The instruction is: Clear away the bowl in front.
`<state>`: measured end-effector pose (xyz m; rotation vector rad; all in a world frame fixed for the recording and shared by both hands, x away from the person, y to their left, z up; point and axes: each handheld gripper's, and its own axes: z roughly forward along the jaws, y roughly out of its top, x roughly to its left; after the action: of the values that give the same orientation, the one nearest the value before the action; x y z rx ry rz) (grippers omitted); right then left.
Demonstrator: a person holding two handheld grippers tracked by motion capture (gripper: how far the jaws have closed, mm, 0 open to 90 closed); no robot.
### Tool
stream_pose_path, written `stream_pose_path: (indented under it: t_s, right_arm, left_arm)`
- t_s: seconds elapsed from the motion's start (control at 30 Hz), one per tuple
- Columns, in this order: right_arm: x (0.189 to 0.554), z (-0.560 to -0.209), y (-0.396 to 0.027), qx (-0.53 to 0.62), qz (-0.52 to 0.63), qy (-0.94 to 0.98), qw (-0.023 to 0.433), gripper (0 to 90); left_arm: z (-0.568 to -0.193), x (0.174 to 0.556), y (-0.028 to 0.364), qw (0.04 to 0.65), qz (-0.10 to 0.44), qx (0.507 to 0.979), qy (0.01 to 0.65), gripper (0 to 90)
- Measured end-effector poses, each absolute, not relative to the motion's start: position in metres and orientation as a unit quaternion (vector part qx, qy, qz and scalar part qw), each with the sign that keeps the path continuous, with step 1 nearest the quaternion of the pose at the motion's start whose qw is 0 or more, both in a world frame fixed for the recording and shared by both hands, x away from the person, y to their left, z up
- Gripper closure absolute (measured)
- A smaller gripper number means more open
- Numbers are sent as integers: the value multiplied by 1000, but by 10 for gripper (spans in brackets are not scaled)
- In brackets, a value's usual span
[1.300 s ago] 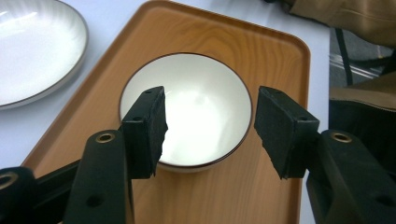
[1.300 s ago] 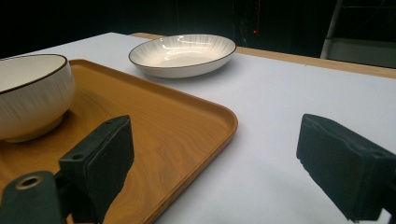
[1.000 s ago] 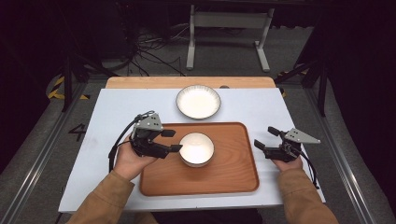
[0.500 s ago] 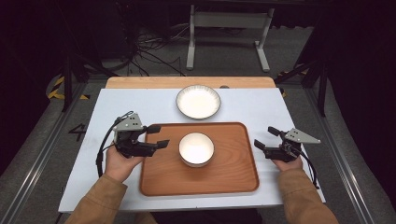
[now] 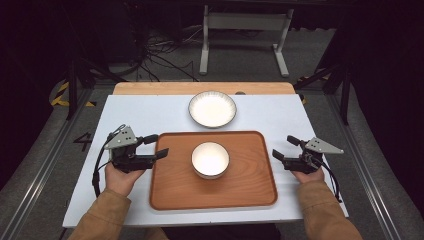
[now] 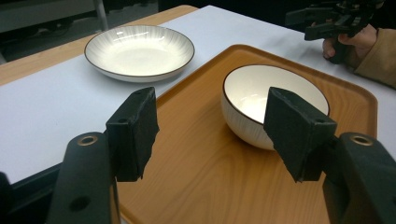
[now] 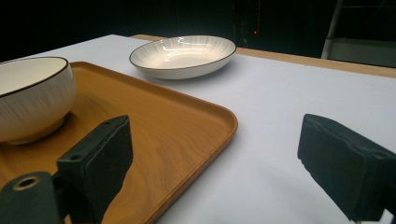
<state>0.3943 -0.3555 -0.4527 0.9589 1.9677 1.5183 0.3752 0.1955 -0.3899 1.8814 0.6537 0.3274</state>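
A white bowl (image 5: 210, 160) with a dark rim stands upright in the middle of a wooden tray (image 5: 250, 186). My left gripper (image 5: 156, 145) is open at the tray's left edge, pointing at the bowl and apart from it. In the left gripper view the bowl (image 6: 252, 93) lies beyond the open jaws, with the tray (image 6: 201, 172) beneath them. My right gripper (image 5: 282, 147) is open just past the tray's right edge and holds nothing. The right gripper view has the bowl (image 7: 32, 98) at far left on the tray (image 7: 163, 121).
A shallow white plate (image 5: 212, 109) rests on the white tabletop (image 5: 150, 115) behind the tray; the plate (image 6: 139, 49) also appears in the left gripper view and the plate (image 7: 183, 55) in the right gripper view. A wooden strip (image 5: 150, 88) borders the table's far edge.
My left gripper has drawn back leftward from beside the bowl to the tray's left edge, staying open. The bowl, tray, plate and right gripper have not moved.
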Motion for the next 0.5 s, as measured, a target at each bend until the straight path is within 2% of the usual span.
stream_pose_path:
  t_s: [0.2,0.5]
  right_arm:
    - [394,-453,-356,350,554,717,236,106]
    - [394,-453,-356,351,556,716,235,106]
  left_arm:
    - [-403,376,202,529,142,785,290,351]
    - [-423,372,216,568,162,747,307,333]
